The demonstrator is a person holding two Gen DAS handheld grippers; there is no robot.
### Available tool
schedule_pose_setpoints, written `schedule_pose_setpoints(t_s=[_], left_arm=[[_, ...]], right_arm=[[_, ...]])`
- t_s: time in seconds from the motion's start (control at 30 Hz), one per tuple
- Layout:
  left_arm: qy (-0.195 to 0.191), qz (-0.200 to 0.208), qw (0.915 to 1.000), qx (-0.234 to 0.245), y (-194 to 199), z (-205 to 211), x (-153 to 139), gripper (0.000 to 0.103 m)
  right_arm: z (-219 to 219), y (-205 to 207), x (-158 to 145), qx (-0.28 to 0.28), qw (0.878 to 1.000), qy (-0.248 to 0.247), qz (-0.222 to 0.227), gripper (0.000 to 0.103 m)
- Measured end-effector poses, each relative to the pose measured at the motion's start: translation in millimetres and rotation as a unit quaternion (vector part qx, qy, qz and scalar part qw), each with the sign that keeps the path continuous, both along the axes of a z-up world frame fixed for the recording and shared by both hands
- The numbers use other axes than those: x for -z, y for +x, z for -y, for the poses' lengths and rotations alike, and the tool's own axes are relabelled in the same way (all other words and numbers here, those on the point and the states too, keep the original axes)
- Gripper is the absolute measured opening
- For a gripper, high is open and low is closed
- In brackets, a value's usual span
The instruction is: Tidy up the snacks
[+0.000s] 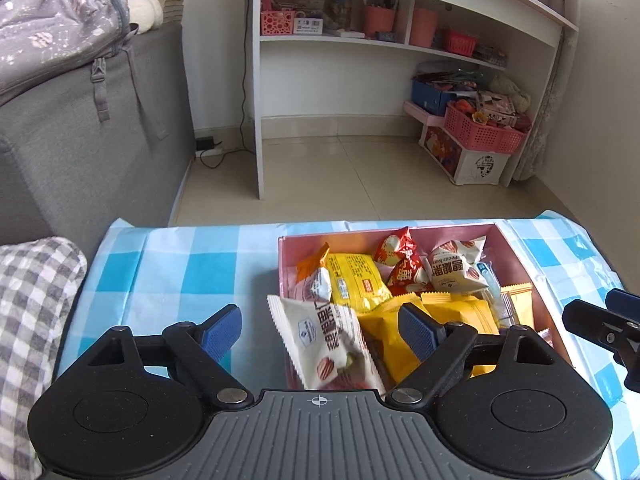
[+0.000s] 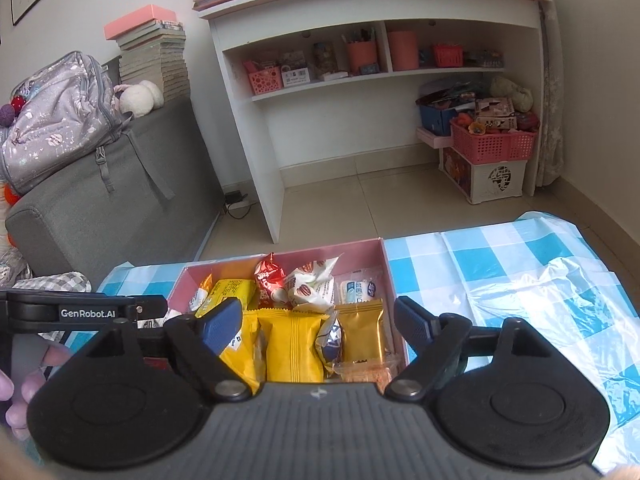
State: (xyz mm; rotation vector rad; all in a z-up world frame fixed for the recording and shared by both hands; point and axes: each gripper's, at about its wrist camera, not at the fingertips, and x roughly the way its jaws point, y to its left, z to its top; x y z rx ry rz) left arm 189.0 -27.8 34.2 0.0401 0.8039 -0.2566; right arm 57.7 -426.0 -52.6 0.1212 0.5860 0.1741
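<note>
Left hand-held gripper [image 1: 320,330] released over white snack packet [image 1: 328,344]; right hand-held gripper [image 2: 319,326] released above pink box [image 2: 390,276]; desk [image 2: 360,80] beyond.

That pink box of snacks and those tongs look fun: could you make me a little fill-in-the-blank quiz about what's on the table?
1. The snack packets lie in a box whose walls are coloured ____.
2. The cloth under the box is checked white and ____.
3. Both the left tongs and the right tongs have their jaws ____.
4. The white packet between the left tongs leans over the box's ____ wall, as that camera sees it.

Missing words: pink; blue; open; left
</note>
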Motion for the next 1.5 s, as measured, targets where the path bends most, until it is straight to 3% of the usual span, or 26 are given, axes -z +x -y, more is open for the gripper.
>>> schedule_pose_setpoints(t_s=[0.27, 0.67, 0.8, 1.13, 1.5], left_arm=[[0.016, -0.019, 0.9987, -0.044, -73, -8, -15, 0.099], [0.052, -0.018, 0.9962, -0.067, -154, -18, -3, 0.100], [0.061, -0.019, 0.9963, -0.057, -161, -14, 1, 0.100], [0.046, -0.030, 0.9967, -0.060, -158, -12, 7, 0.100], [0.044, -0.033, 0.9969, -0.056, -156, -10, 16, 0.100]], right_arm=[[-1, -36, -6, 0.003, 0.999, -0.029, -0.031, 0.099], [-9, -78, 14, 0.012, 0.993, -0.097, -0.062, 0.102], [-19, -77, 20, 0.019, 0.988, -0.129, -0.078, 0.102], [-30, -82, 25, -0.002, 0.988, -0.141, -0.068, 0.102], [-30, -80, 29, 0.006, 0.990, -0.123, -0.074, 0.103]])
